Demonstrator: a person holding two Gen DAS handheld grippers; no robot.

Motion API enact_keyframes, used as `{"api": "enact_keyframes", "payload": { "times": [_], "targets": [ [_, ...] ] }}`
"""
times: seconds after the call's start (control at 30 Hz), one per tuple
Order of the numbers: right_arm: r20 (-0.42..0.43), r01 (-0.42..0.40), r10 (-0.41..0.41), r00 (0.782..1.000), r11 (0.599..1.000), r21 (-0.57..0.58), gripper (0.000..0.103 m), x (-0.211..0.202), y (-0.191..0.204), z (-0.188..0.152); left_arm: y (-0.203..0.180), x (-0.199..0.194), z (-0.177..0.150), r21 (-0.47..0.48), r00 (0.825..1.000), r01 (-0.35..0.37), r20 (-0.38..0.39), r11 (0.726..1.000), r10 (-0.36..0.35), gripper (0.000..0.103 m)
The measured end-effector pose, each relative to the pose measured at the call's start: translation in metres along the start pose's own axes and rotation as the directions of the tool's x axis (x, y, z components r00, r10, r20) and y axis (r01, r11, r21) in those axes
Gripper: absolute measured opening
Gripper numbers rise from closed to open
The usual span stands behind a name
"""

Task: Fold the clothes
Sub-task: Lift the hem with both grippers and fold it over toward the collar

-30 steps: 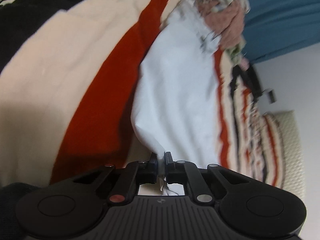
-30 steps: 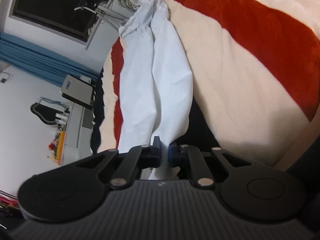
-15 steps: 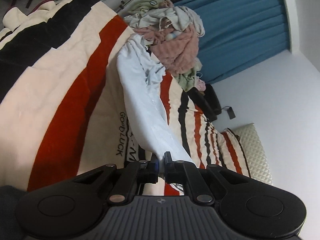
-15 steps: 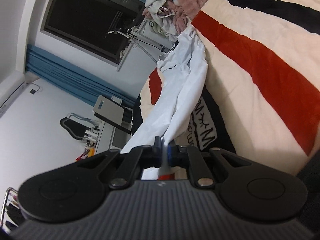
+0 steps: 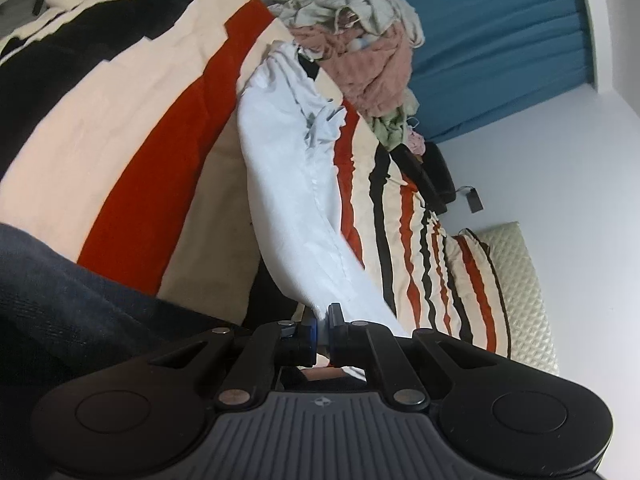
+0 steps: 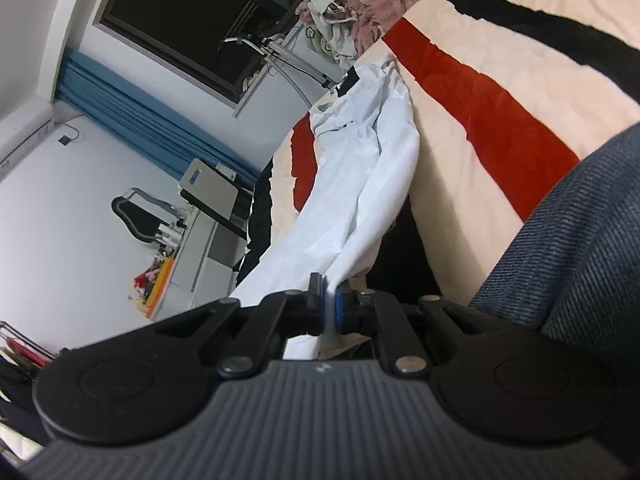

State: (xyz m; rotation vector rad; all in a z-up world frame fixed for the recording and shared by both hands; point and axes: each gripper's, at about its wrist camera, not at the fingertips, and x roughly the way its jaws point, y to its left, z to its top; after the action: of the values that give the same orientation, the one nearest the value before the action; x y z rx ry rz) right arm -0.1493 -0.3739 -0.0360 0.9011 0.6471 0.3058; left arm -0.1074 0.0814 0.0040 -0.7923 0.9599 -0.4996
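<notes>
White garment [image 5: 288, 184], a pale, thin piece of clothing, is stretched in a long band over the bed's striped blanket [image 5: 132, 152], which is cream with red and black bars. In the left wrist view the band runs from the left gripper [image 5: 323, 322] at 6 o'clock up toward 12 o'clock, where its far end lies crumpled just beside the clothes pile [image 5: 360, 40], a heap of pink, grey and green items at the far side of the bed. The left gripper's jaws are closed on one near corner of the cloth, with fabric pinched between the blue pads. A dark blue sleeve or trouser leg [image 5: 60, 300] fills the 8 o'clock corner. At 3 o'clock a quilted cream pillow [image 5: 516, 280] lies at the edge of the bed against the white wall, and a blue curtain [image 5: 500, 40] hangs at 1 o'clock.

In the right wrist view the right gripper [image 6: 329, 308] has its jaws clamped on another near edge of the same garment [image 6: 372, 184], which rises toward 12 o'clock and ends bunched just beside the pile [image 6: 360, 4]. Denim-like blue fabric [image 6: 580, 240] covers the 3 o'clock side. At 9 o'clock stand a desk [image 6: 200, 240] and a dark chair [image 6: 132, 216]; a dark window [image 6: 192, 28] sits at 11 o'clock.
</notes>
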Motion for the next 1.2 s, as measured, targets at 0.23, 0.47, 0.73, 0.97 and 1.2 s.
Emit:
{"api": "enact_keyframes", "payload": {
  "times": [0.23,0.47,0.73,0.97,1.2],
  "targets": [
    [0.005,-0.016,0.016,1.0,0.996,0.09,0.008,0.039,-0.002,0.038,-0.01,0.034,0.058,0.027,0.997,-0.07,0.044,0.997,0.069,0.005],
    [0.068,0.029,-0.037,0.997,0.993,0.115,0.009,0.117,0.002,0.111,-0.045,0.101,0.149,0.152,0.971,-0.175,0.193,0.973,0.144,0.005],
    [0.117,0.119,-0.118,0.986,0.993,-0.003,0.009,0.207,-0.009,0.161,-0.048,0.185,0.192,0.288,0.907,-0.301,0.38,0.909,0.18,0.005],
    [0.159,0.146,-0.122,0.98,0.978,-0.149,0.009,0.262,-0.031,0.18,-0.017,0.251,0.223,0.309,0.885,-0.363,0.411,0.879,0.221,0.006],
    [0.139,0.266,-0.238,0.961,0.93,-0.252,0.01,0.31,-0.045,0.189,0.016,0.312,0.241,0.351,0.882,-0.423,0.369,0.835,0.292,0.006]
  ]
}}
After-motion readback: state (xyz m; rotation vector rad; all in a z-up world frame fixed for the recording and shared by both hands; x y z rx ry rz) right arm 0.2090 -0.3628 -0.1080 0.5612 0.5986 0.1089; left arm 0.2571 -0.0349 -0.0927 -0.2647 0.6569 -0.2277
